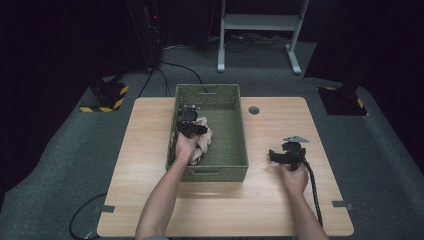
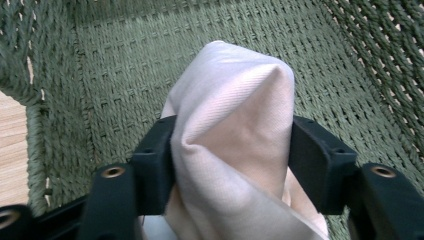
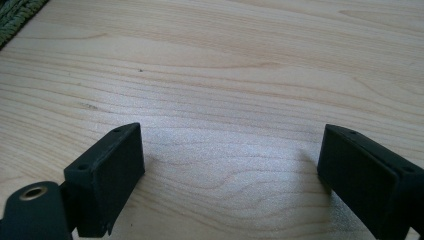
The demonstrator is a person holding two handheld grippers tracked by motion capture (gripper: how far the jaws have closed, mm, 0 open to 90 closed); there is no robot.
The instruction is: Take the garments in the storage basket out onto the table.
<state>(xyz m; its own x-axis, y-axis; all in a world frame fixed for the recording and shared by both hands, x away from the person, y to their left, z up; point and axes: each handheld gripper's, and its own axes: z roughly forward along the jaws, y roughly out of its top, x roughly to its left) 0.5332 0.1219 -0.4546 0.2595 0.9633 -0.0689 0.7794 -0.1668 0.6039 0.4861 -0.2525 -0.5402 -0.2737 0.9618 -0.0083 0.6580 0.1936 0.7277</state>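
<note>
A green woven basket (image 1: 235,135) stands in the middle of the wooden table (image 1: 145,150). Inside its left half my left gripper (image 1: 191,126) is shut on a pale pink cloth (image 1: 204,140). In the left gripper view the cloth (image 2: 235,130) bulges up between the two black jaws, with the basket's woven wall (image 2: 125,65) behind it. My right gripper (image 1: 280,154) rests low over the bare table to the right of the basket. In the right gripper view its jaws stand wide apart over the wood (image 3: 230,100), and the right gripper (image 3: 230,170) is open with nothing between them.
A round cable hole (image 1: 254,110) sits in the table top behind the basket's right corner. Beyond the table a white metal stand (image 1: 260,30) and two floor plates with yellow-black stripes (image 1: 105,97) rest on grey carpet. The basket's corner (image 3: 15,15) edges the right gripper view.
</note>
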